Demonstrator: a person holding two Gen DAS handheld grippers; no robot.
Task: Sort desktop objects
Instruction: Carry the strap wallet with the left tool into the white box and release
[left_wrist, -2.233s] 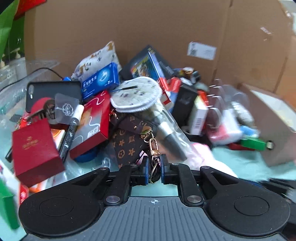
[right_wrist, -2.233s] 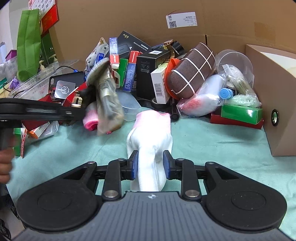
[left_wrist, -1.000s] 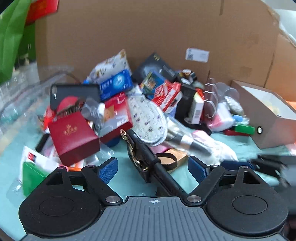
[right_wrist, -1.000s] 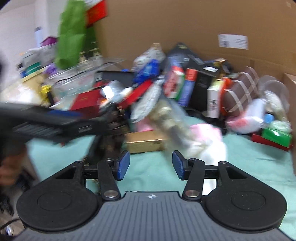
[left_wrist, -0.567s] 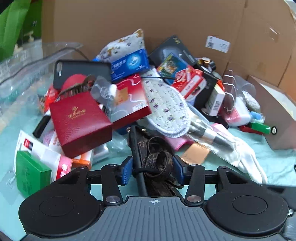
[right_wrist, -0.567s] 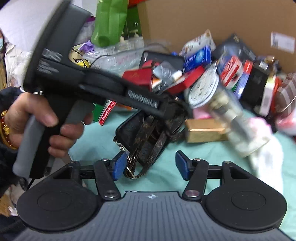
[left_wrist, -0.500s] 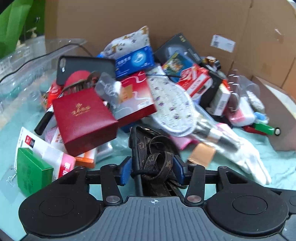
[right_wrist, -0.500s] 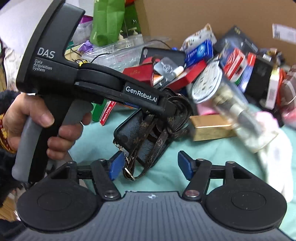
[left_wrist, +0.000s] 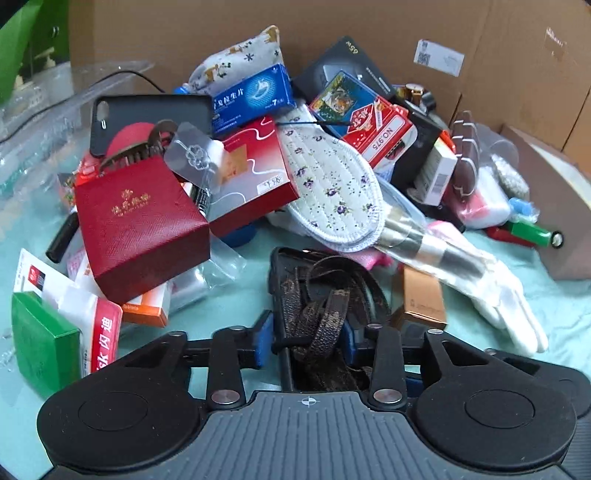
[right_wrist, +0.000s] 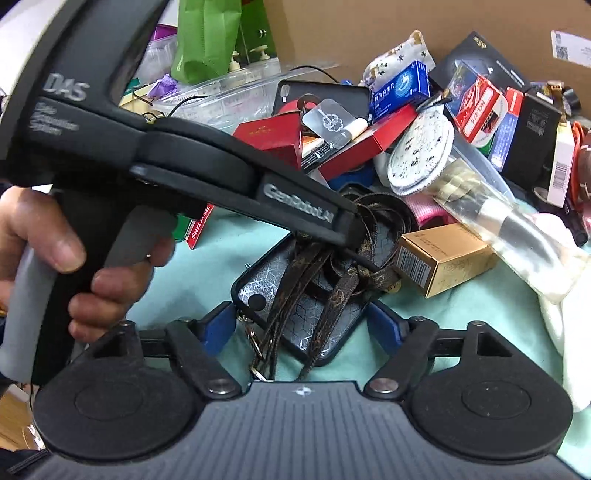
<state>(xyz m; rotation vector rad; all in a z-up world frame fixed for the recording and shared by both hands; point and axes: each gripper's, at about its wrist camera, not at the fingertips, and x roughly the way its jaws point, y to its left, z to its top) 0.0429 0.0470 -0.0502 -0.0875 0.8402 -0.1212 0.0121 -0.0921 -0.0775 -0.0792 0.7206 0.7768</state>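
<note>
A dark phone case (right_wrist: 295, 295) with a brown monogram strap (right_wrist: 332, 284) is held edge-on just above the teal cloth. My left gripper (left_wrist: 306, 338) is shut on the case and strap (left_wrist: 317, 314); it also shows in the right wrist view (right_wrist: 351, 236), gripping them from the left. My right gripper (right_wrist: 301, 325) is open, its blue pads either side of the case's near end, not touching. A gold box (right_wrist: 443, 254), a bagged makeup brush (right_wrist: 509, 221) and a white glove (left_wrist: 513, 306) lie just right of the case.
A heap of boxes and packets fills the back: a dark red gift box (left_wrist: 140, 221), a floral insole (left_wrist: 332, 184), a black phone case (left_wrist: 147, 114), a green box (left_wrist: 40, 339). A cardboard wall (left_wrist: 332, 29) stands behind, an open brown box (left_wrist: 546, 206) at right, clear bins (right_wrist: 229, 92) at left.
The left gripper let go of the strap clasp, opened, then shut on the phone case and strap. The right gripper let go of the white glove, opened and swung left to the case.
</note>
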